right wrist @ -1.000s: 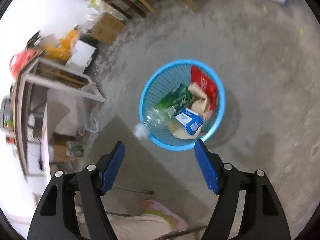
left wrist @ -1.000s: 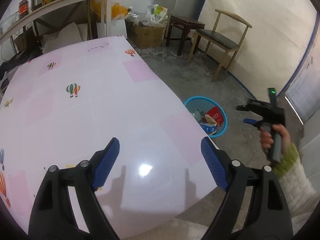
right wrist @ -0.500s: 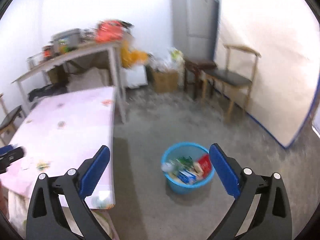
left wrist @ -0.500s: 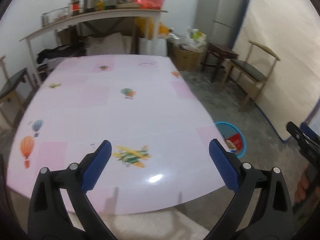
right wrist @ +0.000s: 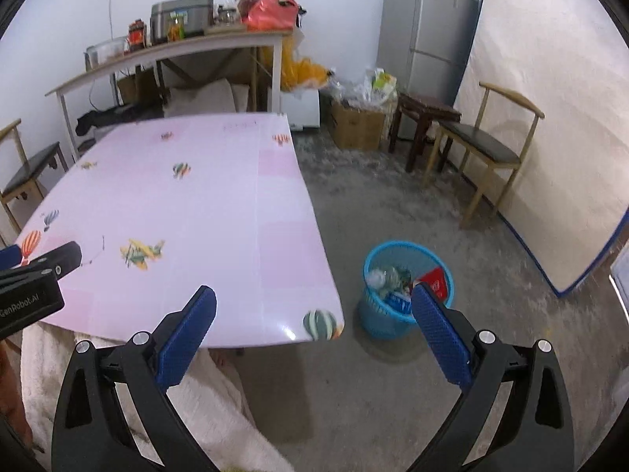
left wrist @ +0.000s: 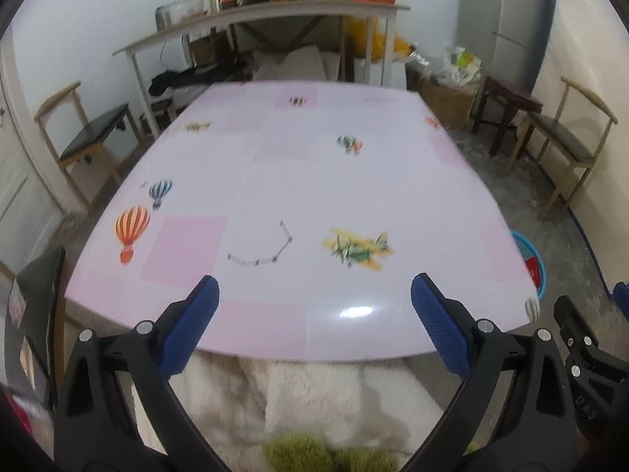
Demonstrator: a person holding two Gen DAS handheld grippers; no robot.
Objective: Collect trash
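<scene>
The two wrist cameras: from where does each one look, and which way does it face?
Left wrist view: sits behind the open left gripper, looks down across the pink table; a fuzzy white sleeve shows below.
Right wrist view: sits behind the open right gripper, looks over the table's corner and the floor with the blue basket; the left gripper shows at the left edge.
Both share the table, basket, shelf and chair.

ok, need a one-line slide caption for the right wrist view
Right gripper open and empty above the table corner, blue trash basket filled with a bottle and wrappers on the floor beside it.
</scene>
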